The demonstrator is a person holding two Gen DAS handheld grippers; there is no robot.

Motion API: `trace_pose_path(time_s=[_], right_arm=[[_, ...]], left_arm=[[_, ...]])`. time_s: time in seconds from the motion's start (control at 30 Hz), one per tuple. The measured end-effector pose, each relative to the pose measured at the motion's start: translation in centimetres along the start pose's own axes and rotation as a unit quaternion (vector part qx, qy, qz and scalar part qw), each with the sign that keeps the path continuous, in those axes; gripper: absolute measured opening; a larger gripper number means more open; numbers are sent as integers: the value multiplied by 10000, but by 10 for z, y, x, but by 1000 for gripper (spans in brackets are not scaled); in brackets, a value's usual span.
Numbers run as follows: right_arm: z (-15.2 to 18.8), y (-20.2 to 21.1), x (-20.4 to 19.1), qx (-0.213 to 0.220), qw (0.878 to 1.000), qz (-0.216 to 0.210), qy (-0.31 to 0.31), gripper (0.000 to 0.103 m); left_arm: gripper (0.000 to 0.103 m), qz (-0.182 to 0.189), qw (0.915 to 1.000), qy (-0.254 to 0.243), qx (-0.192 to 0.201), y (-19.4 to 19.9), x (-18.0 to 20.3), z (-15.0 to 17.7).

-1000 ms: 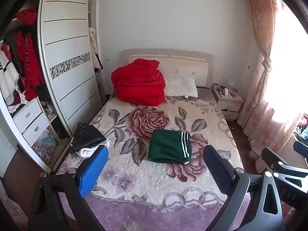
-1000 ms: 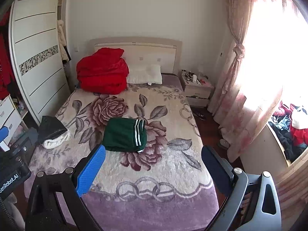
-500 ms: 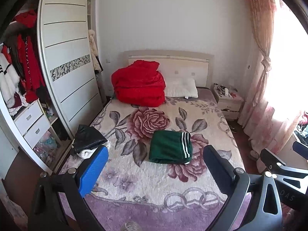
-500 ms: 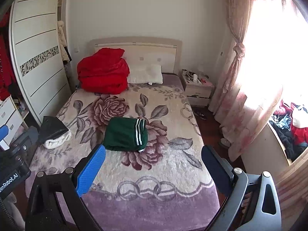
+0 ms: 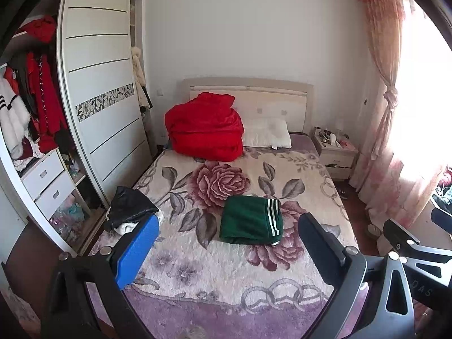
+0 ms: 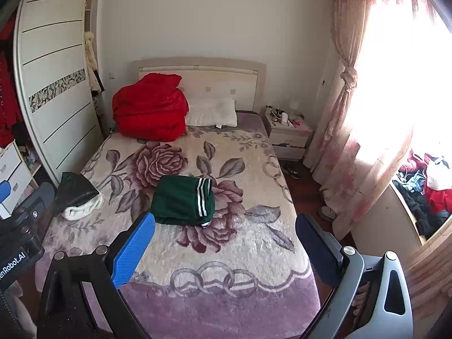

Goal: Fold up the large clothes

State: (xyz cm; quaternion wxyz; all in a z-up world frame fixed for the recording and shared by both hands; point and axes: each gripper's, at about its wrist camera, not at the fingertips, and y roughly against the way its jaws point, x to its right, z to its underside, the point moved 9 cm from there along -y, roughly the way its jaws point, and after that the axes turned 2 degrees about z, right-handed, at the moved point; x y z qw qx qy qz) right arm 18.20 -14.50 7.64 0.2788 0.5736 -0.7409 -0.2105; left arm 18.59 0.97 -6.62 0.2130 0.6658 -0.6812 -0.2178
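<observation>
Basically we hold left gripper (image 5: 227,250) and right gripper (image 6: 224,247) with fingers wide and empty, well back from the folded dark green white-striped garment (image 6: 183,200) lying mid-bed on the floral plush blanket (image 6: 248,243), looks finished.

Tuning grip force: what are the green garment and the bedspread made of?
Green garment: looks like smooth matte knit sportswear, going by its white side stripes and soft folds. Bedspread: plush, fleecy pile, with a fuzzy surface; the fibre cannot be told.

The plush floral bedspread (image 5: 197,268) lies bare across the lower frame. A folded green garment (image 5: 251,220) blocks the centre; a black-and-white clothes heap (image 5: 128,209) sits at left.
</observation>
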Motion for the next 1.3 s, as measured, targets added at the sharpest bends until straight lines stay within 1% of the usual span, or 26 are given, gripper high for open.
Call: trace_pose_path(time_s=[0.5, 0.7, 1.3], right_arm=[[8, 12, -1, 32, 10000, 18, -26, 101], [6, 11, -8, 27, 10000, -8, -30, 101], [27, 26, -7, 17, 9999, 26, -142, 101]], left_arm=[[101, -53, 10000, 49, 1, 4, -11, -1], [101, -73, 10000, 34, -19, 5, -14, 1], [101, -118, 9999, 21, -34, 12, -20, 7]])
